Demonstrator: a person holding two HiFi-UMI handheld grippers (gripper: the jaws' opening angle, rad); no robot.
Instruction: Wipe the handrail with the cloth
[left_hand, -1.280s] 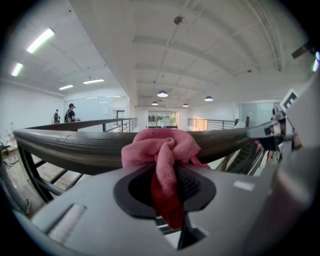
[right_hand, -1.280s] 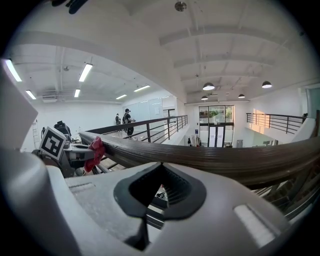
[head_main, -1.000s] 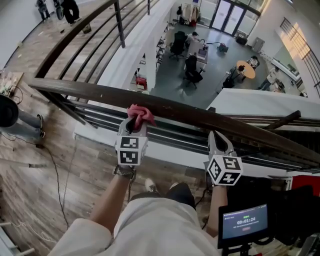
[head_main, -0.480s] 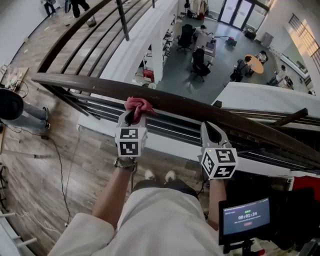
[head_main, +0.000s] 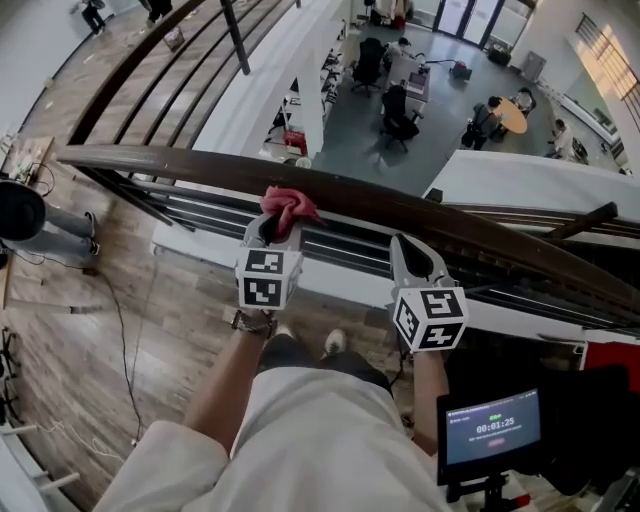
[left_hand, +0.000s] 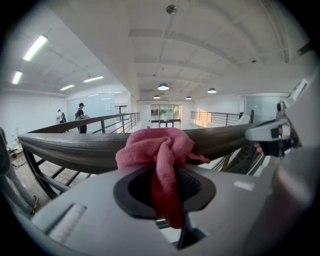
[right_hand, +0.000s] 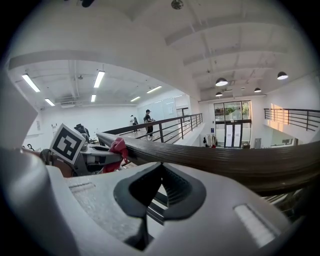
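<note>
Although the handrail (head_main: 180, 168) looks the same as a second ago, the two tools on its near side now stand closer together. The left one, with the cloth, has crept a little along the rail toward the right one. I judge from this that a short stretch of the top has been rubbed and that wiping is under way, with most of the rail's length left to do.

The rail is a long dark brown bar with a rounded top. Fine ridges run lengthwise along it like wood grain, and slim metal bars lie beneath.

The left tool (head_main: 277, 228) is a pale grey plastic body with black ribbed pads and a cube of black-and-white square markers. It is clamped tight on the cloth. The right tool (head_main: 405, 252) is of the same make. It sits just under the rail's near edge with its jaws together and nothing between them.

The cloth (head_main: 288, 205) is a pink-red, soft, napped fabric, bunched into loose folds. Its upper bulge rests on top of the rail and a darker tail hangs down between the left tool's pads.
</note>
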